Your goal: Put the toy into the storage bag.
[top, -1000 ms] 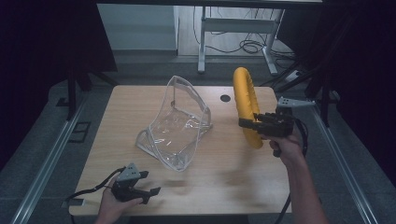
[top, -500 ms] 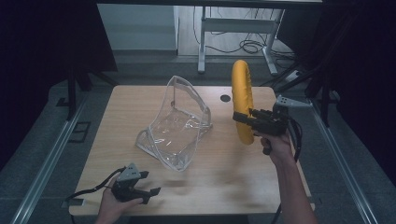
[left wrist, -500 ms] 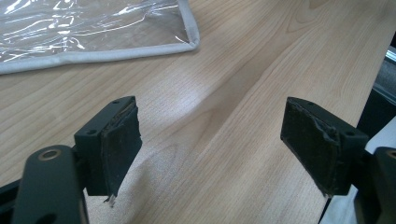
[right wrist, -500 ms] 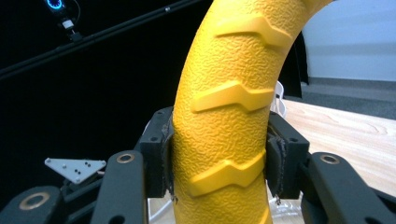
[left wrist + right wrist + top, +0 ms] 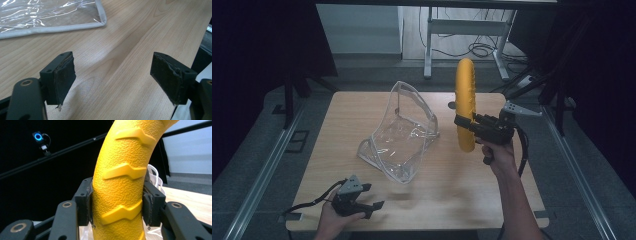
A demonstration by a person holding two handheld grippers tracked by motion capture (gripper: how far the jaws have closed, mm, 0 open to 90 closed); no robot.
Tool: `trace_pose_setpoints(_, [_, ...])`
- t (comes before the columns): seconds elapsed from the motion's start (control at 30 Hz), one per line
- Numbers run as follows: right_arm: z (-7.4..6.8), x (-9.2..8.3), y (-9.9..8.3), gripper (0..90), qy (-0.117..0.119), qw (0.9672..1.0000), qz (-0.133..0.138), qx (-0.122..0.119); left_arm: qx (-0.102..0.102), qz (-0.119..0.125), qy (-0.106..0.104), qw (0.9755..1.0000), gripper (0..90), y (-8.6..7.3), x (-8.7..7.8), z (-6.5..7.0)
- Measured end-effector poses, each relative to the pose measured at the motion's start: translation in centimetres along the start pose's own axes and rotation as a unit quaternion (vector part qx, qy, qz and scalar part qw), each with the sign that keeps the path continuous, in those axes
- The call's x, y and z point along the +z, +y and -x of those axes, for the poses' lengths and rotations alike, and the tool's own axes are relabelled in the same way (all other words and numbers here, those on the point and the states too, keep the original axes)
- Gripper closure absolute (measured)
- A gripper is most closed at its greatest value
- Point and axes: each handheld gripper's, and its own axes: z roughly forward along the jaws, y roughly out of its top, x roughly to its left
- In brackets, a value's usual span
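A yellow ring with a raised tread pattern stands on edge in the air over the right half of the table, and my right gripper is shut on its lower part. In the right gripper view the yellow ring sits tight between both pads. A clear plastic pouch with a grey trim stands open at the table's middle. My left gripper rests near the front left edge, open, with bare wood between its fingers. The pouch's corner lies beyond them.
The wooden table has free room at the front and on the right. A dark round hole sits near the back edge behind the ring. A desk frame and cables stand on the floor beyond the table.
My right gripper has carried the yellow ring leftward, toward the pouch, and slightly upward. The left gripper has stayed where it was.
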Motion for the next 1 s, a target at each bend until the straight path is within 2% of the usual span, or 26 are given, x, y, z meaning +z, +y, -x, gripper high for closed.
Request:
trace_pose_setpoints(0.2, [-0.8,0.4,0.4,51.5,0.004,0.9998,0.019,0.000,0.000,-0.001,-0.001,1.0000,19.7,0.0,0.1,0.0])
trace_pose_setpoints(0.5, [-2.4,1.2,1.3,51.5,0.023,0.9986,0.046,-0.009,-0.003,0.000,-0.001,1.0000,19.7,0.0,0.1,0.0])
trace_pose_setpoints(1.0, [-3.9,2.3,2.2,51.4,0.039,0.9968,0.067,-0.017,-0.003,-0.001,-0.003,1.0000,19.7,0.0,0.1,0.1])
